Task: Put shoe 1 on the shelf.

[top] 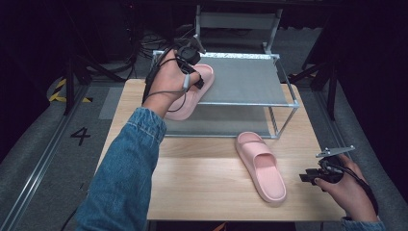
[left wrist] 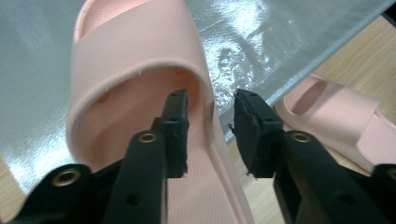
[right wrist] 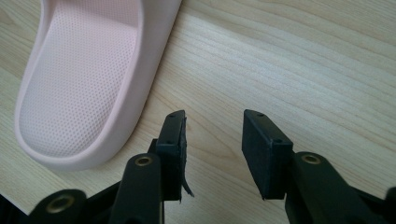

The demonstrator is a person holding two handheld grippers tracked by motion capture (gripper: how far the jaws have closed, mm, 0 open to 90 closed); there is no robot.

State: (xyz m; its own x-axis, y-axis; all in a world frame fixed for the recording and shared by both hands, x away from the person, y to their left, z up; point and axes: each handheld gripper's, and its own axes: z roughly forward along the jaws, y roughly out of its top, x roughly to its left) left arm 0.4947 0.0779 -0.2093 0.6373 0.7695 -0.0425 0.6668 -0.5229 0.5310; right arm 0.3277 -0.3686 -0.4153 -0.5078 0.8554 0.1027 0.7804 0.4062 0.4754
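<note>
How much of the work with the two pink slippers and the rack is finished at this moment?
Nothing looks finished. In hand: the left tongs stand open astride the side wall of one pink slipper on the upper shelf. Left: the other slipper lies on the table, beside the open, empty right tongs.

Light wood table point(top: 202, 192), grain running left-right. A two-tier metal-framed shoe rack point(top: 284, 103) stands on its far half, reaching from near the far left corner to near the far right edge; both tiers are grey fabric. One pink slide slipper point(top: 262, 166) lies flat on the table, right of centre, toe toward the rack's near right leg, heel close to the near edge. A second pink slide slipper point(top: 192, 94) lies at the top tier's left end, heel overhanging its near edge. In the right gripper view the slipper's heel lies flat on the wood.
</note>
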